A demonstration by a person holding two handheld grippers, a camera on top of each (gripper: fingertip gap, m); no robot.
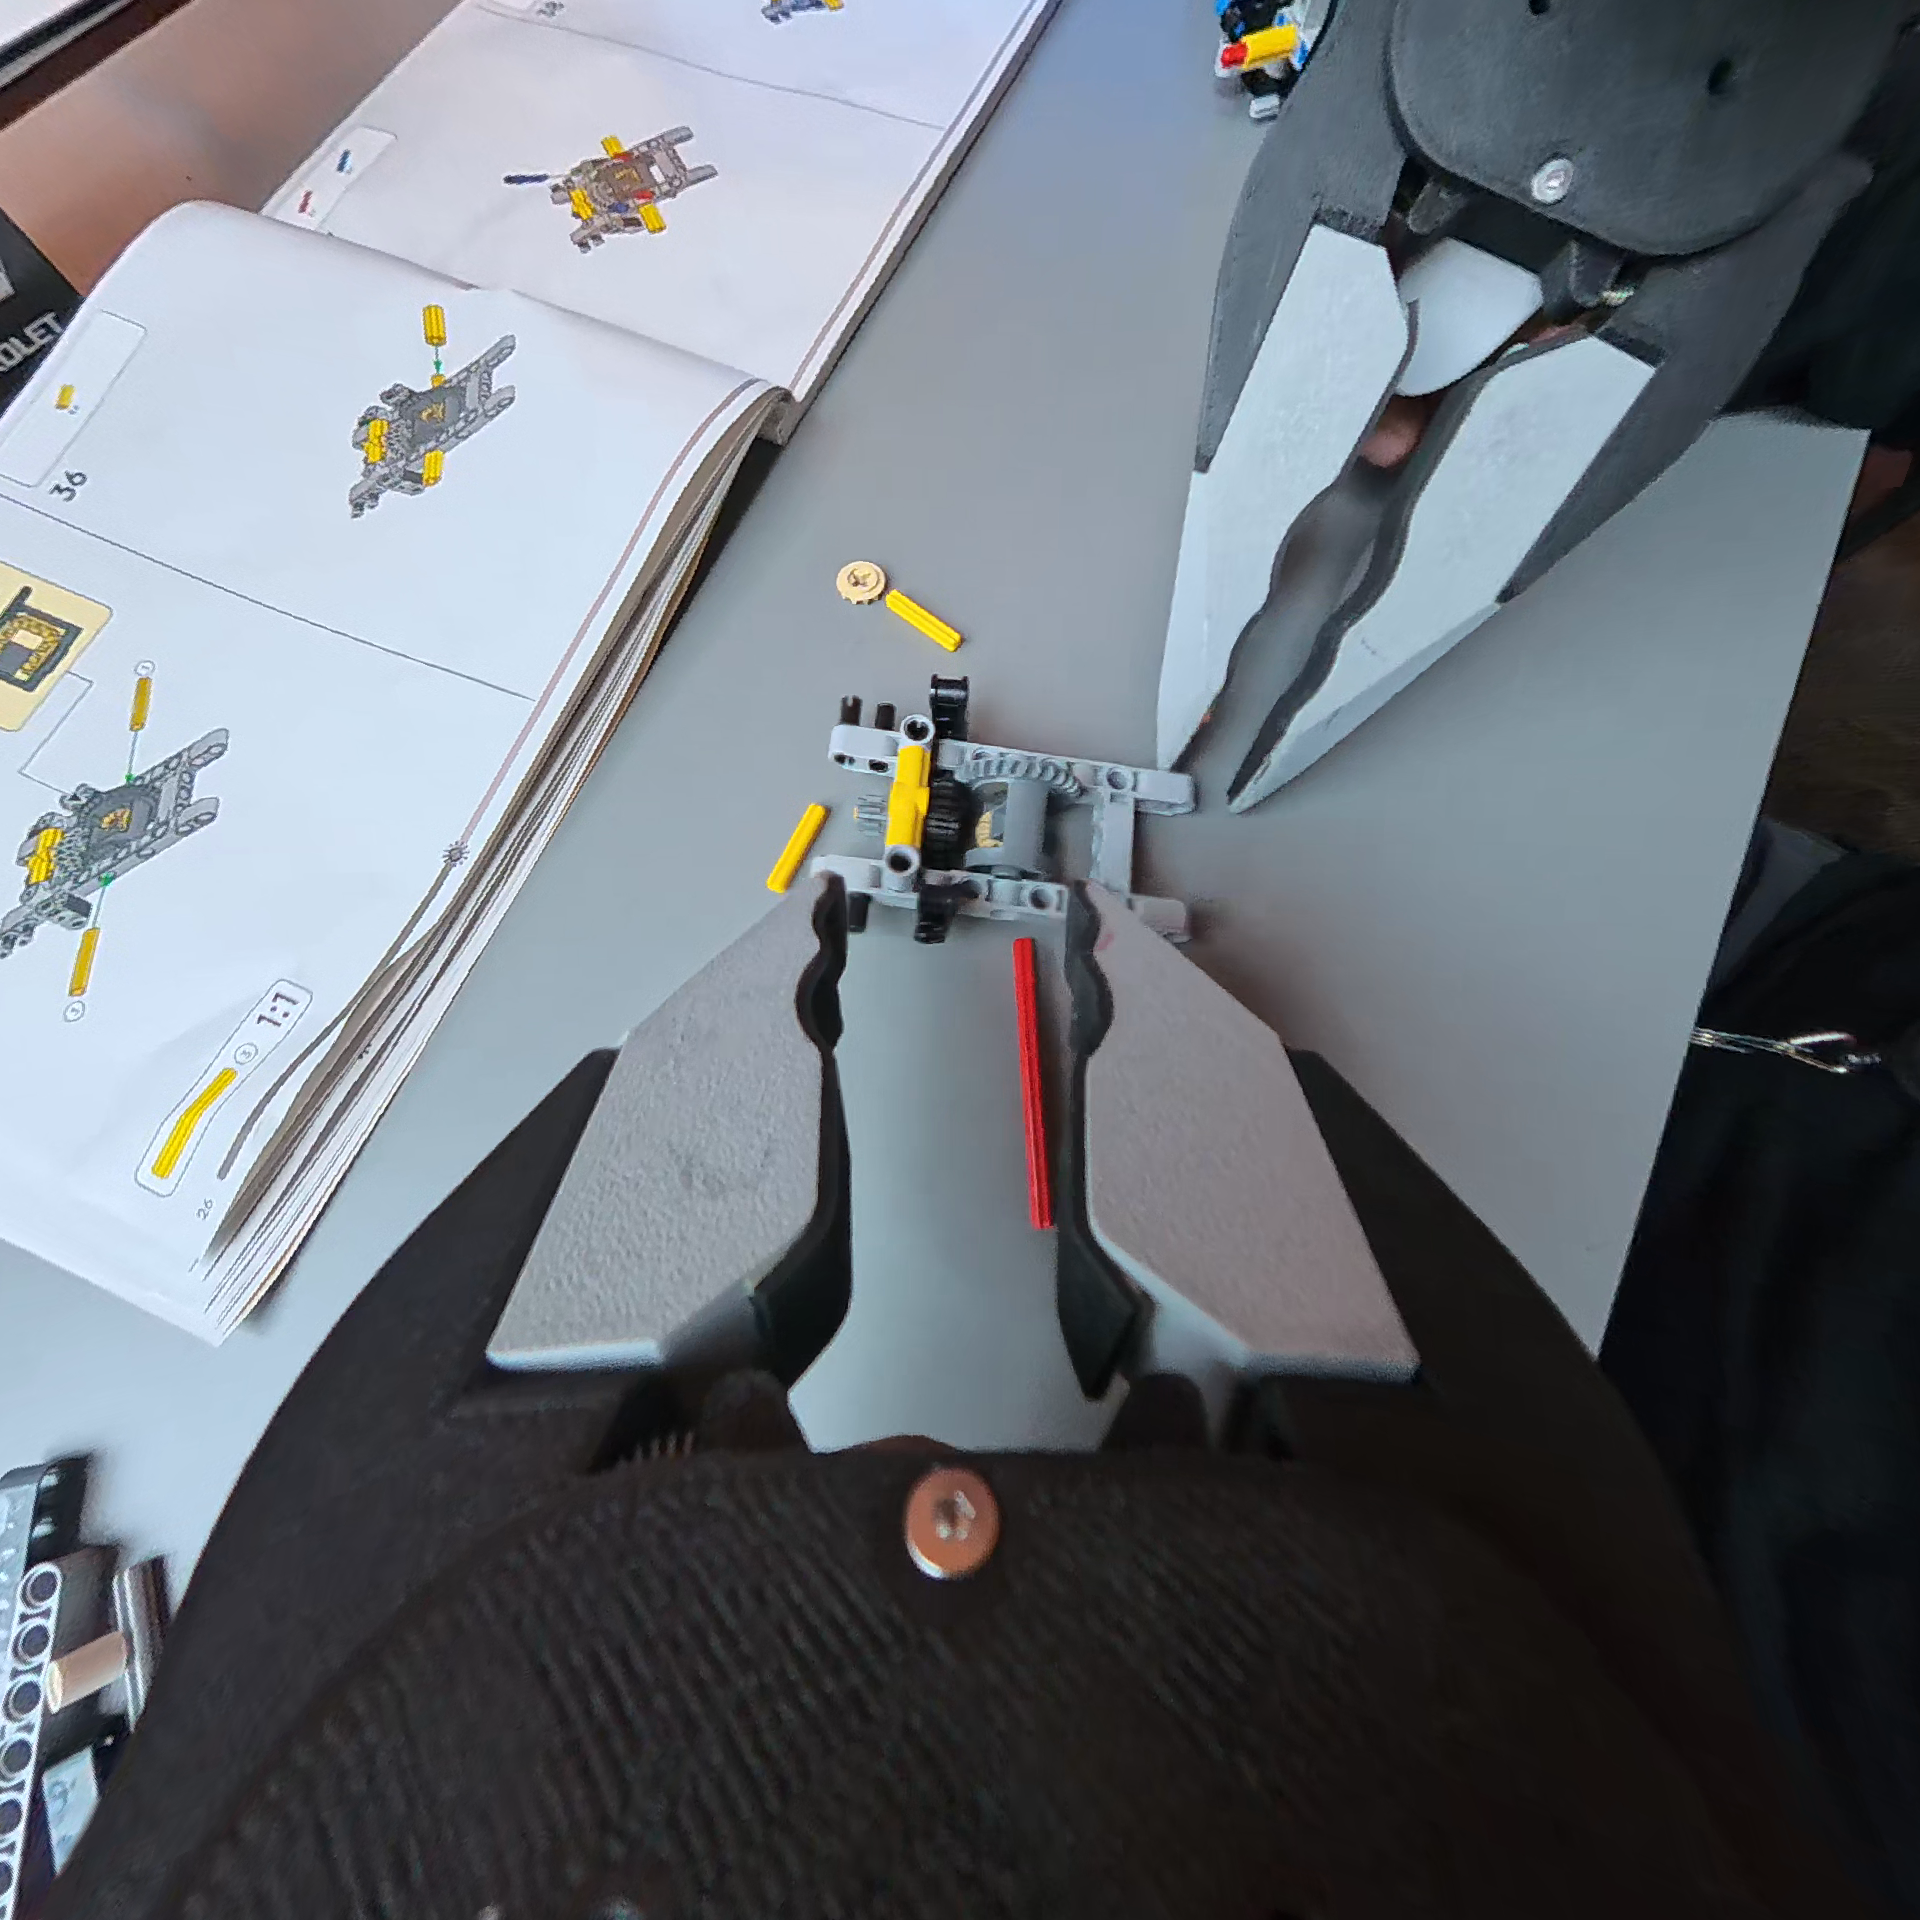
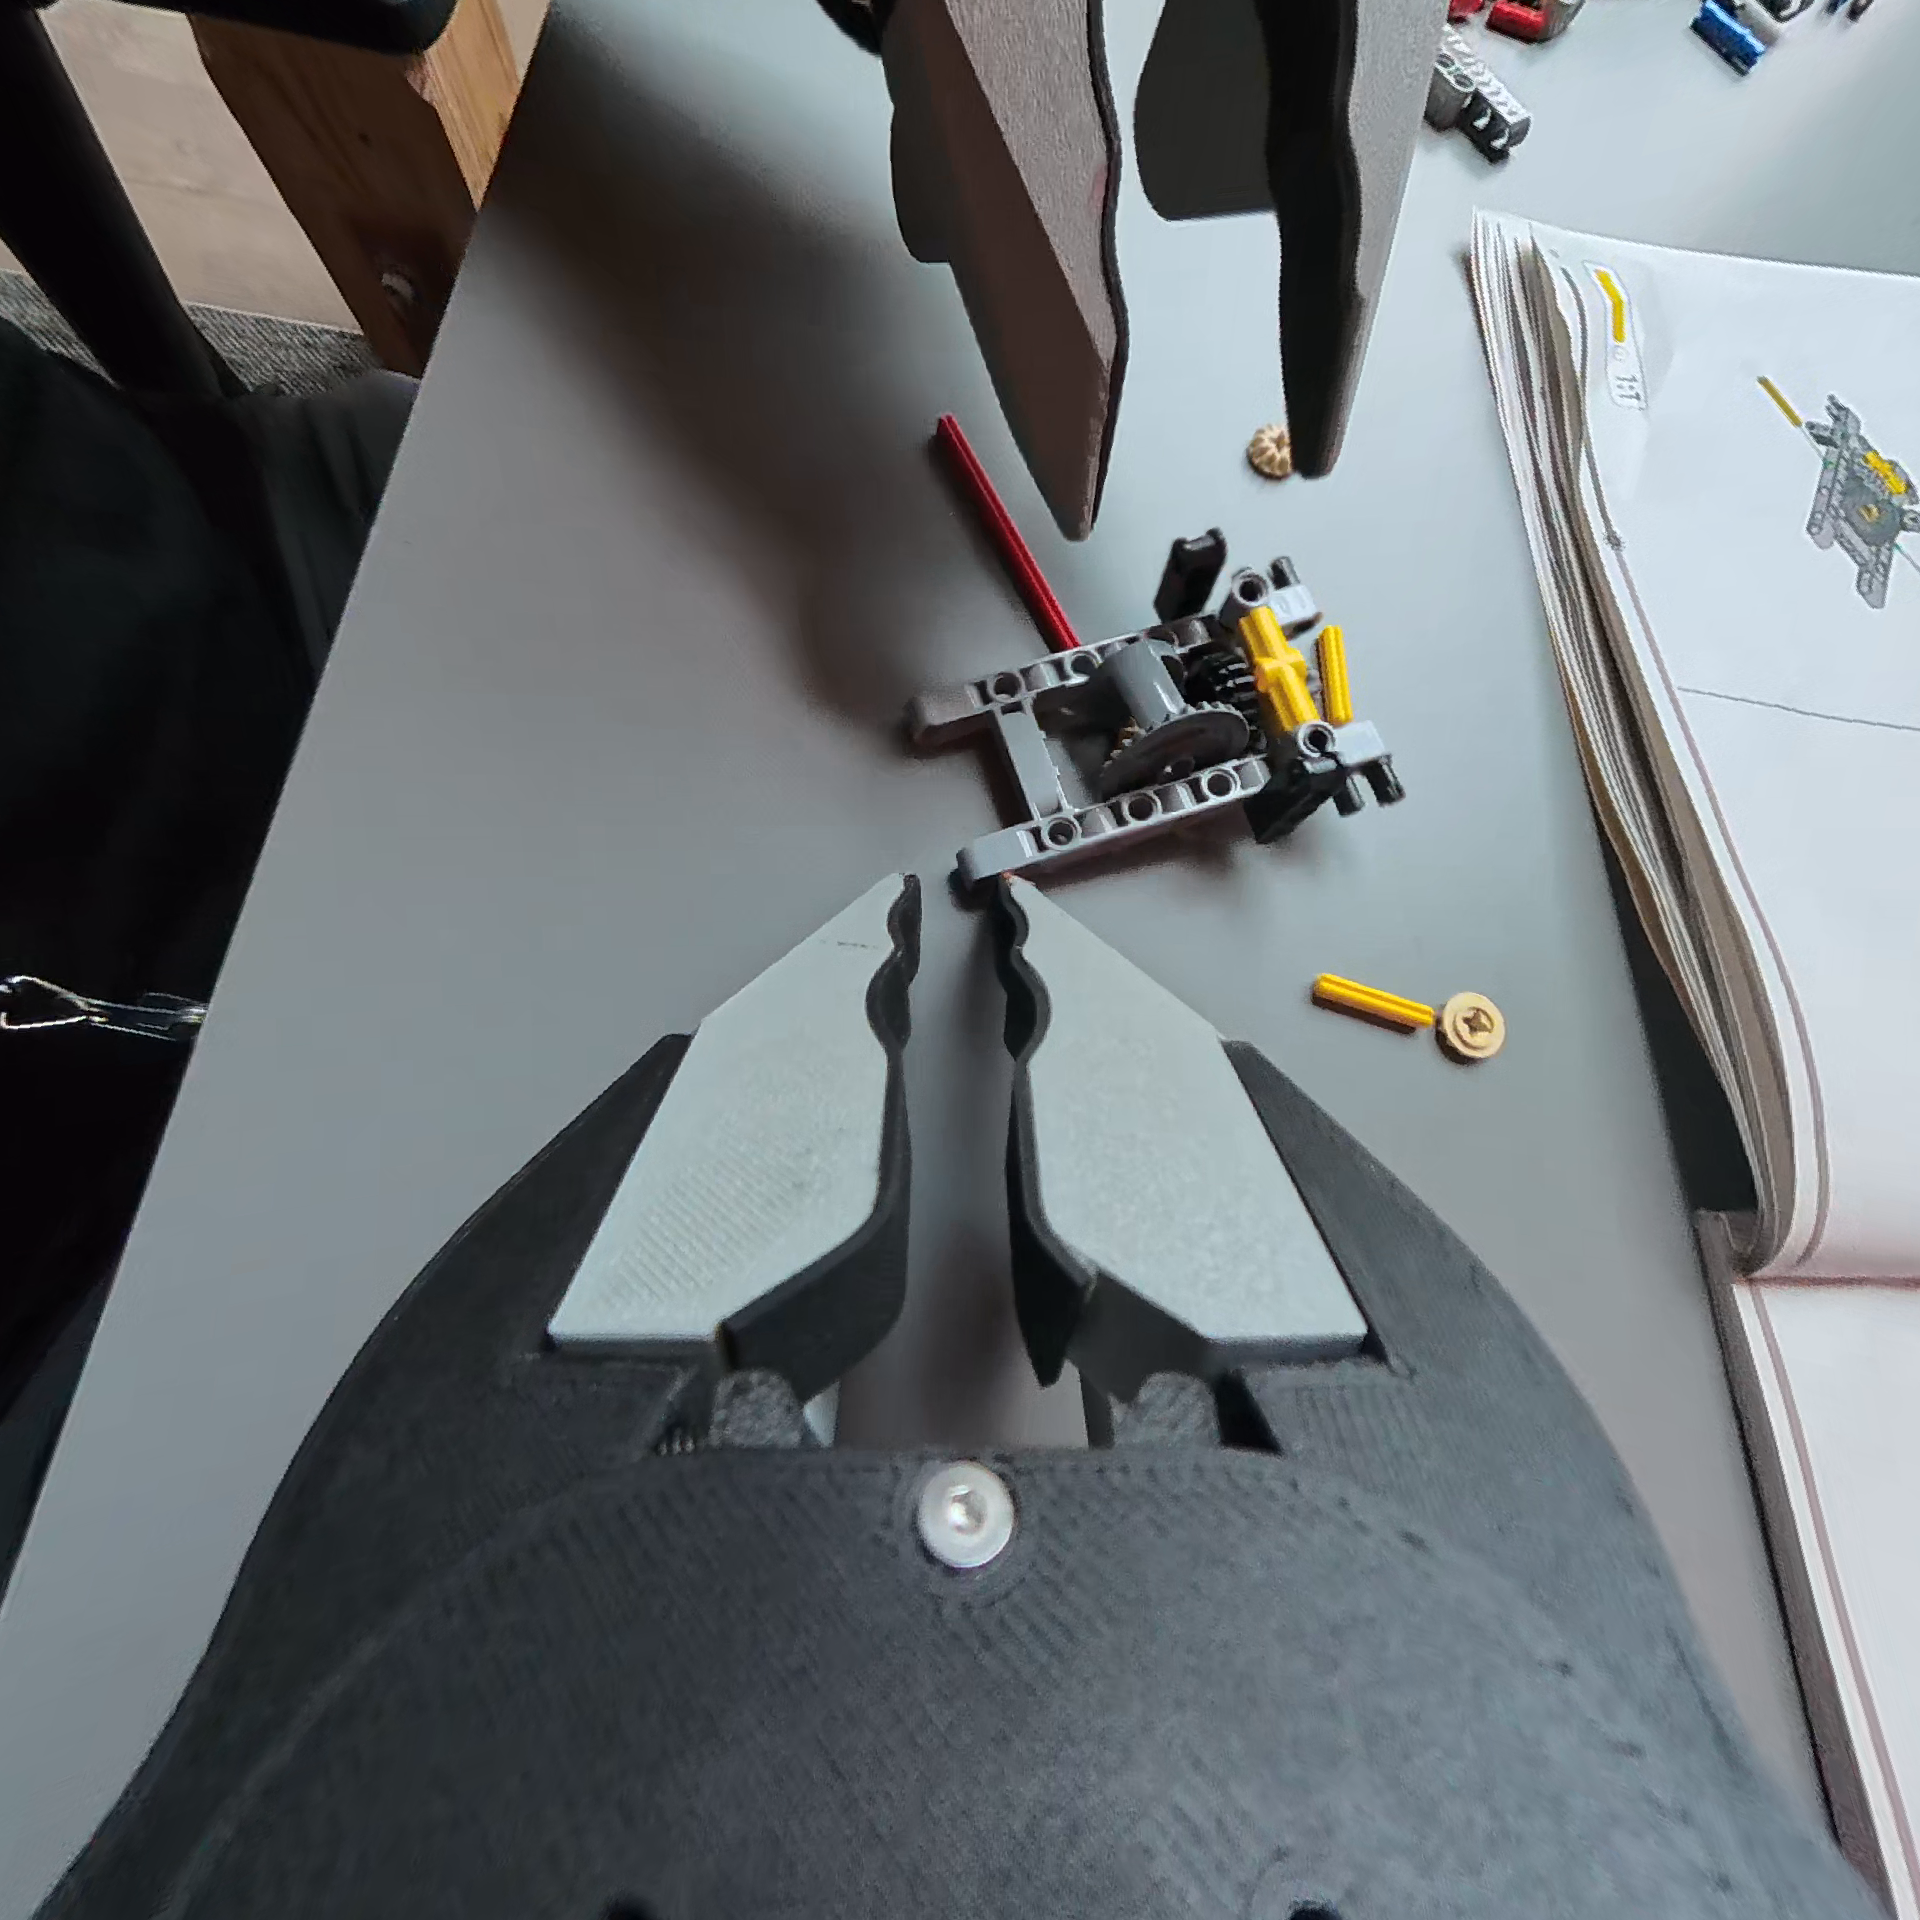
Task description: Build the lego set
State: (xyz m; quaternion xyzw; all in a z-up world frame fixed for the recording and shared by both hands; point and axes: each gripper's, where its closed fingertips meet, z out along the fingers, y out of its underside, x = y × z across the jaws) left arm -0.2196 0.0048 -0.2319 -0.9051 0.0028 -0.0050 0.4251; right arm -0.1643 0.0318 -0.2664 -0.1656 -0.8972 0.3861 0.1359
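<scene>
Grey lego assembly (image 1: 977,821), left tongs (image 1: 951,904) spread, right tongs (image 2: 956,883) narrowed

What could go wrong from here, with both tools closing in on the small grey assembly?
1. The right tool, nearly closed and empty, sits at the tip of the grey assembly; a nudge could slide it instead of gripping it.
2. The open left tool straddles the assembly's edge, with the red axle lying between its fingers; closing might catch the axle.
3. The loose yellow axle beside the assembly could get knocked away.
</scene>
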